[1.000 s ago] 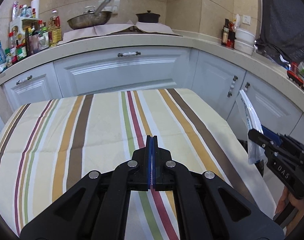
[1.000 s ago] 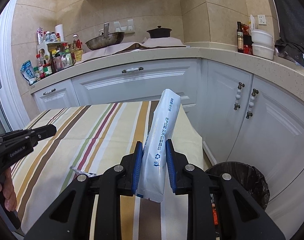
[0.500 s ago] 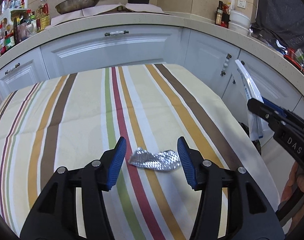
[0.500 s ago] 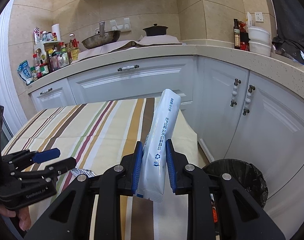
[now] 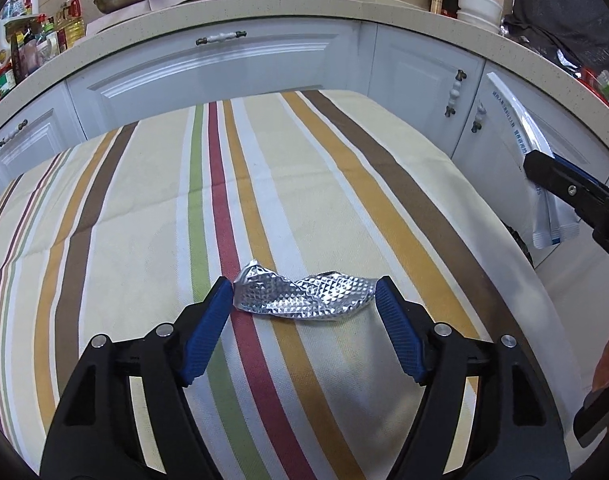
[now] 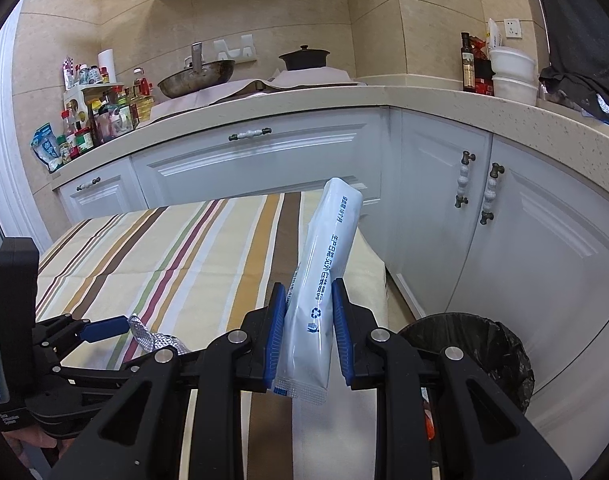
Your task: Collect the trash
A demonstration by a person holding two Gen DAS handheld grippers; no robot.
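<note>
Straddling the crumpled embossed silver foil wrapper (image 5: 304, 295) on the striped-cloth counter (image 5: 344, 184), left tongs (image 5: 302, 330) stand apart; foil appears light, crushable—pinch mid-body. Right tongs (image 6: 308, 334) clamp the white plastic pouch (image 6: 328, 256).

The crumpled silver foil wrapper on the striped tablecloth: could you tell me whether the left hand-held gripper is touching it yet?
Cannot tell. In the left wrist view the open left hand-held gripper brackets the crumpled silver foil wrapper; its blue pads meet the ends with no plain gap.

The left wrist view looks low and close across the striped table (image 5: 344, 184) toward the cabinets (image 5: 232, 68). The right wrist view faces likewise from the table's right edge. Both share table, cabinets, counter (image 6: 344, 100).
</note>
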